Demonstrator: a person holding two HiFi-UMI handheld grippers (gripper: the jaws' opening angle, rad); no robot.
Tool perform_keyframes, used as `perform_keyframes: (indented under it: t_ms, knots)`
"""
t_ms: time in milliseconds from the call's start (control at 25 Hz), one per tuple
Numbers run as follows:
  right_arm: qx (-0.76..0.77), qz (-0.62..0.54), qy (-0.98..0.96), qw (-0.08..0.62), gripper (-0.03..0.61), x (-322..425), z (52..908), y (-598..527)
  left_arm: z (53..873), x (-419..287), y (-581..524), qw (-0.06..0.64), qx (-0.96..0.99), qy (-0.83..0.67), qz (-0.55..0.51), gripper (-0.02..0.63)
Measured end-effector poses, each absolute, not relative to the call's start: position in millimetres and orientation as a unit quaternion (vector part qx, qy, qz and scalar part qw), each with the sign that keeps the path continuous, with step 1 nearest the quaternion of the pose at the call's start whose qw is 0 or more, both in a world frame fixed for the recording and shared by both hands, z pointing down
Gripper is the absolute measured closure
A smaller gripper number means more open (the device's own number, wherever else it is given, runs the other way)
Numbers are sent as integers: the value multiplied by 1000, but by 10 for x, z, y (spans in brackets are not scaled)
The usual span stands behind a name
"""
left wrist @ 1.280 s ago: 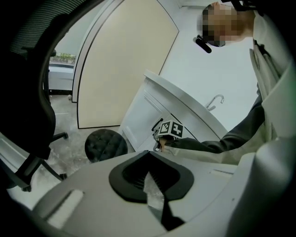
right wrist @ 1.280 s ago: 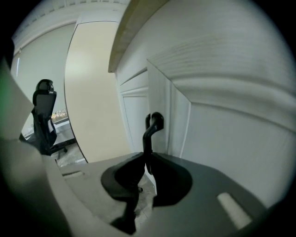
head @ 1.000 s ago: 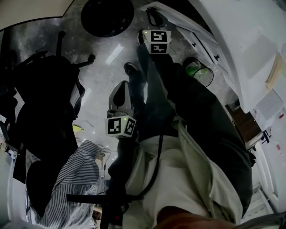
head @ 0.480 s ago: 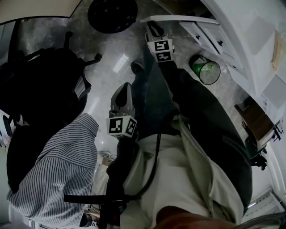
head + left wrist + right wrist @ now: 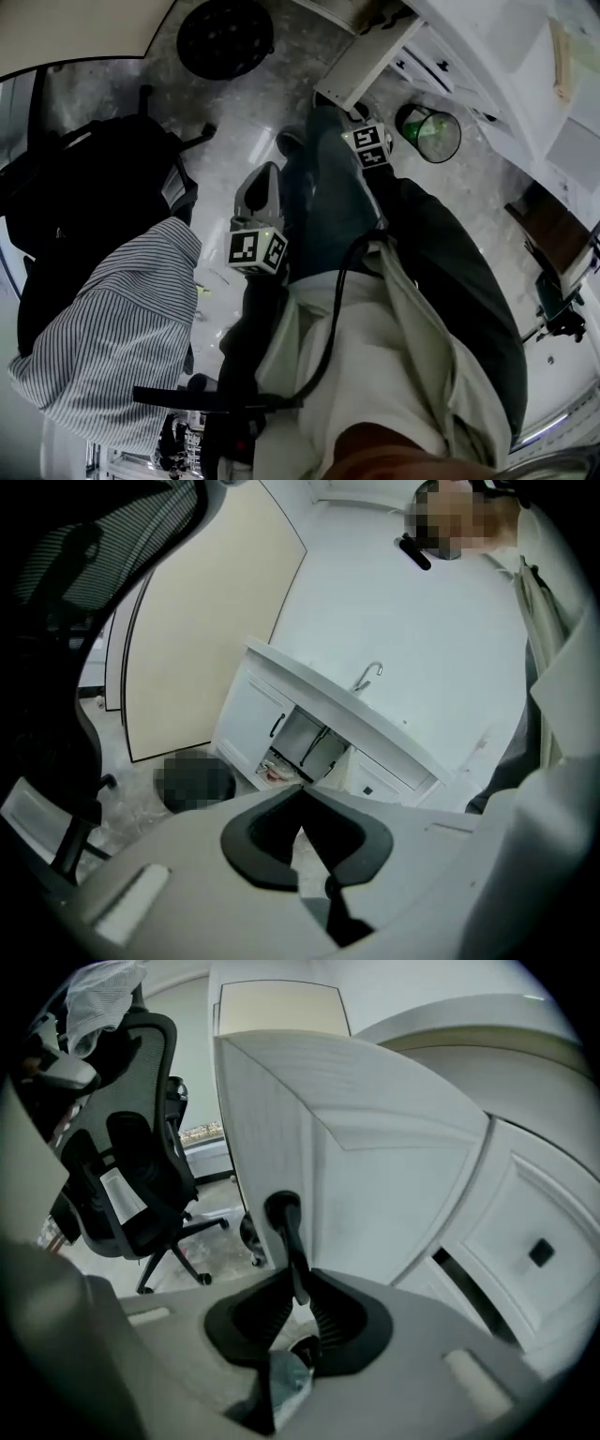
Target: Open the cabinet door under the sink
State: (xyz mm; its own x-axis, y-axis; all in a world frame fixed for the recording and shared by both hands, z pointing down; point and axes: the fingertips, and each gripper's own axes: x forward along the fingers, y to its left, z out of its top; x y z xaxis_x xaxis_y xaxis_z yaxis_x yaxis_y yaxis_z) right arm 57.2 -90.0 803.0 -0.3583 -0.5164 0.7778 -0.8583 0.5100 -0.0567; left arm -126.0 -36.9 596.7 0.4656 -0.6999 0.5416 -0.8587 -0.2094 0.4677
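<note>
right tongs extended, gripping door handle, left tongs closed

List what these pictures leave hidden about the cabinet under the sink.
- Cabinet interior: left gripper view, contents too small and far to name.
- Door handle: right gripper view, lower end hidden inside the right hand-held gripper.
- Grip on the handle: head view, hidden behind that gripper's marker cube.

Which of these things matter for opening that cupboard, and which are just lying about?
Part of the job:
cabinet door
door handle, clamped in the right tool

Just lying about:
office chair
green-lined bin
round black object on the floor
left tool, shut on nothing
</note>
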Motion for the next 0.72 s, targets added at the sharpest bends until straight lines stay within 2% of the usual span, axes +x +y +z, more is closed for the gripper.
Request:
perform_keyframes:
  t_ms: [320,520,720]
  knots:
    - [509,293,-695,414,528,890,7950,-606,5617,-1057,-425,343,800,-479,117,607]
    - [511,362,-680,381,532,964,7763,-226,5340,-1051,-465,329,808,-477,105,607]
    - [478,344,-733,341,550,955,7110,-2,5149,-1029,-340,320,823,-459,96,607]
